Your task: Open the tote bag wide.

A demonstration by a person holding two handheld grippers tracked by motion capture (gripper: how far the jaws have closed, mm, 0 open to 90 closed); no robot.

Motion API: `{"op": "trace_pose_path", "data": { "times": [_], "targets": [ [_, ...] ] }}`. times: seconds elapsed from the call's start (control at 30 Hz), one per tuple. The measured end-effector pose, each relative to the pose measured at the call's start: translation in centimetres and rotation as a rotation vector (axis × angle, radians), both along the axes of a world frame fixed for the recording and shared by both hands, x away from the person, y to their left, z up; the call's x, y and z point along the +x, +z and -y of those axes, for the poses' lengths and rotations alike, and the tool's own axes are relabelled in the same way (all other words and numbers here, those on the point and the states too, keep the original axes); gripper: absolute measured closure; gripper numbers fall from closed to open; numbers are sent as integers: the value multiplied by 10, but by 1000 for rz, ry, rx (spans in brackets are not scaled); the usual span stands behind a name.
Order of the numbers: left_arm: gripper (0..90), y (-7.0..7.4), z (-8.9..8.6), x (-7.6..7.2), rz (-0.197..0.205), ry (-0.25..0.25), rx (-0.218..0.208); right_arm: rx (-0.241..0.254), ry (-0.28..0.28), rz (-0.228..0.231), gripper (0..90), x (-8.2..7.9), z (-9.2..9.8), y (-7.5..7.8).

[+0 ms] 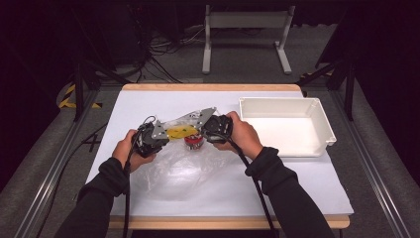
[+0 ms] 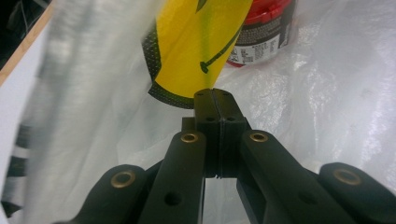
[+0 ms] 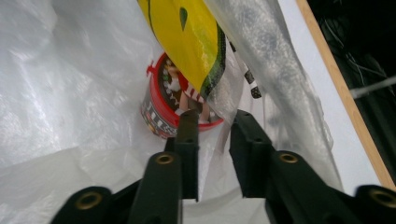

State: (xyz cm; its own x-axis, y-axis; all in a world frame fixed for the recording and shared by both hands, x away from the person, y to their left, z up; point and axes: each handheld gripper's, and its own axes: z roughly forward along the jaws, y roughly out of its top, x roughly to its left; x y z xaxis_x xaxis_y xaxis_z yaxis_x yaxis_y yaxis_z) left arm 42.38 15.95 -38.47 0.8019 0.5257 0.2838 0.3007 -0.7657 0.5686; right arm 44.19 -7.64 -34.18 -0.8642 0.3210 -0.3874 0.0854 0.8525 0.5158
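Pinching the thin, crinkled clear plastic bag (image 2: 327,107), the left gripper (image 2: 215,93) has its black jaws pressed together beside a glossy yellow packet (image 2: 191,51). The right gripper (image 3: 215,123), jaws slightly spread, straddles the bag's film. Beyond stands a round red tub (image 3: 161,105), then the rectangular white bin (image 1: 317,144).

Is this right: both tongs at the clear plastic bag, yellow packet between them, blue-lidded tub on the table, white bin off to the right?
Not quite: the tub has a red lid, not blue, as the right gripper view shows. The rest stands: both tongs at the clear plastic bag, yellow packet between them, white bin at right.
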Motion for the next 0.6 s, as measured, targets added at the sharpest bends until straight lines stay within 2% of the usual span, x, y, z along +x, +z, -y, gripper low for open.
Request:
{"op": "trace_pose_path", "data": {
  "times": [0.03,0.1,0.2,0.27,0.3,0.33,0.4,0.43,0.47,0.5,0.53,0.57,0.6],
  "targets": [
    [900,0,0,0,1,-1,2,20,-12,15,720,-1,1,2],
    [900,0,0,1,3,1,0,51,-5,5,708,-5,4,6],
    [900,-1,0,2,3,6,3,50,13,9,714,-8,5,10],
    [900,-1,0,3,12,15,4,87,16,20,742,-12,7,15],
    [900,-1,0,4,14,16,2,116,38,10,802,-15,8,18],
    [900,0,0,4,16,23,2,119,56,3,844,-16,9,18],
    [900,0,0,4,25,28,-1,109,90,-30,899,-19,7,16],
    [900,1,0,5,24,29,-5,109,90,-30,899,-19,7,16],
    [900,1,-1,5,25,32,-4,85,104,-43,900,-20,5,13],
    [900,2,-1,5,28,36,-4,24,118,-85,900,-21,0,5],
    [900,2,-2,5,27,38,-9,24,118,-85,900,-21,0,5],
    [900,3,-2,5,29,40,-11,-5,123,-111,885,-20,-2,0],
    [900,3,-3,5,34,42,-15,-42,137,-110,861,-18,-4,-6]
  ]
}}
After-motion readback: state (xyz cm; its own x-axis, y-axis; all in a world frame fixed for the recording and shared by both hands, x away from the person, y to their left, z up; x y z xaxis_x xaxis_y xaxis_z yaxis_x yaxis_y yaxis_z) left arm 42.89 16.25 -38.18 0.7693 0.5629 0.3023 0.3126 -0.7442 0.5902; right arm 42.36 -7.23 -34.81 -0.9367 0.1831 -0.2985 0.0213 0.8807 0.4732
